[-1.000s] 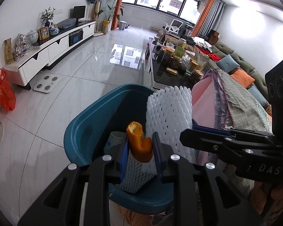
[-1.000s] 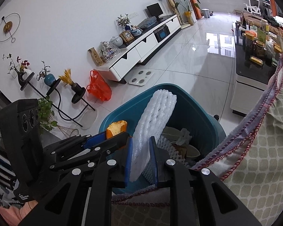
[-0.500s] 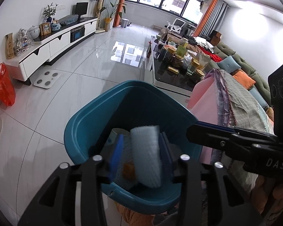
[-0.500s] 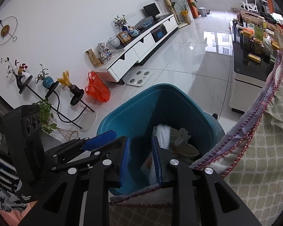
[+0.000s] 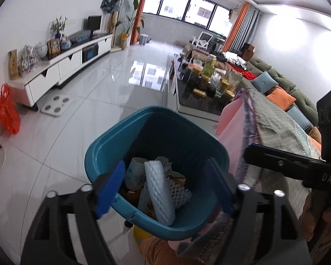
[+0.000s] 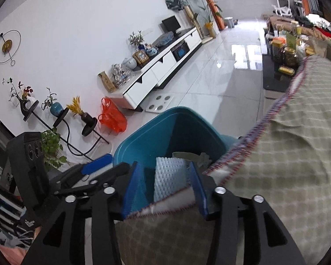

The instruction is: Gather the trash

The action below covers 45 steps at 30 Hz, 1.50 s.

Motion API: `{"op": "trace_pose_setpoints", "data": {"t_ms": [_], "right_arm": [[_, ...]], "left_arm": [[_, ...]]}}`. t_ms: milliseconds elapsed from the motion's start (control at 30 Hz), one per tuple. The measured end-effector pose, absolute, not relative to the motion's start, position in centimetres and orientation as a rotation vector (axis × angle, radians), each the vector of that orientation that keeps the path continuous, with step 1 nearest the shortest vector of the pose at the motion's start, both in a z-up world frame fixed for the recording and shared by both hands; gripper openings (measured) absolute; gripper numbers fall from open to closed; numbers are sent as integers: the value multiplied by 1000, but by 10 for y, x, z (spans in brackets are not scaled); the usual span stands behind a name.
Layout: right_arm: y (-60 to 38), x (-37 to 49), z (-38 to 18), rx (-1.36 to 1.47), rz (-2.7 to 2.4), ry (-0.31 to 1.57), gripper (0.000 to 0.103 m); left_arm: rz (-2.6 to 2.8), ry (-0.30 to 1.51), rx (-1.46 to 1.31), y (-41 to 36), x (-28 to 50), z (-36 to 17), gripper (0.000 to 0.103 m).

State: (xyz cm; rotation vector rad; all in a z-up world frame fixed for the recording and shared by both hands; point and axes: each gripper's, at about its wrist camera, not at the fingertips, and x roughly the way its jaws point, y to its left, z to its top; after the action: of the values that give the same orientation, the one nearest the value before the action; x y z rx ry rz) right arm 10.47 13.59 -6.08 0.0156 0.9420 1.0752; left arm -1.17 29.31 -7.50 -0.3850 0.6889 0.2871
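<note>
White foam netting sleeve (image 5: pixel 158 192) lies in my teal plastic bin (image 5: pixel 103 145); left gripper (image 5: pixel 165 187) and right gripper (image 6: pixel 163 187) gape empty — drop done.

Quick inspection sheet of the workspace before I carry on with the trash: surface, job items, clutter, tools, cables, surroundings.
Surface: glossy white tile floor; checked cloth draped beside the bin.
Job's things: teal bin holds a white foam net sleeve, a paper cup, crumpled tissue and scraps.
Clutter: jars and bottles crowd the dark coffee table; orange plastic bag on the floor.
Grippers: left tool open over the bin, empty; right tool open, empty, at the cloth edge.
Cables: nothing seen.
Surroundings: white TV cabinet, green sofa, windows with orange curtains.
</note>
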Motion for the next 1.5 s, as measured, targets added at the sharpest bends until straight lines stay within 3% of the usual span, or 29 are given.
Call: {"op": "trace_pose_setpoints", "data": {"t_ms": [33, 233, 367, 467, 867, 1500], "right_arm": [[129, 104, -58, 22, 1069, 928, 58], [75, 88, -41, 30, 1006, 795, 75], [30, 73, -37, 31, 895, 690, 95], [-5, 58, -36, 15, 797, 618, 99], [-128, 20, -22, 16, 408, 415, 99], [-214, -15, -13, 68, 85, 295, 99]], "left_arm": [[285, 677, -379, 291, -14, -72, 92], [234, 594, -318, 259, -26, -52, 100], [194, 561, -274, 231, -28, -45, 100], [167, 532, -241, 206, -27, -40, 100], [40, 401, -129, 100, -4, -20, 100], [-67, 289, -8, 2, 12, -10, 100]]}}
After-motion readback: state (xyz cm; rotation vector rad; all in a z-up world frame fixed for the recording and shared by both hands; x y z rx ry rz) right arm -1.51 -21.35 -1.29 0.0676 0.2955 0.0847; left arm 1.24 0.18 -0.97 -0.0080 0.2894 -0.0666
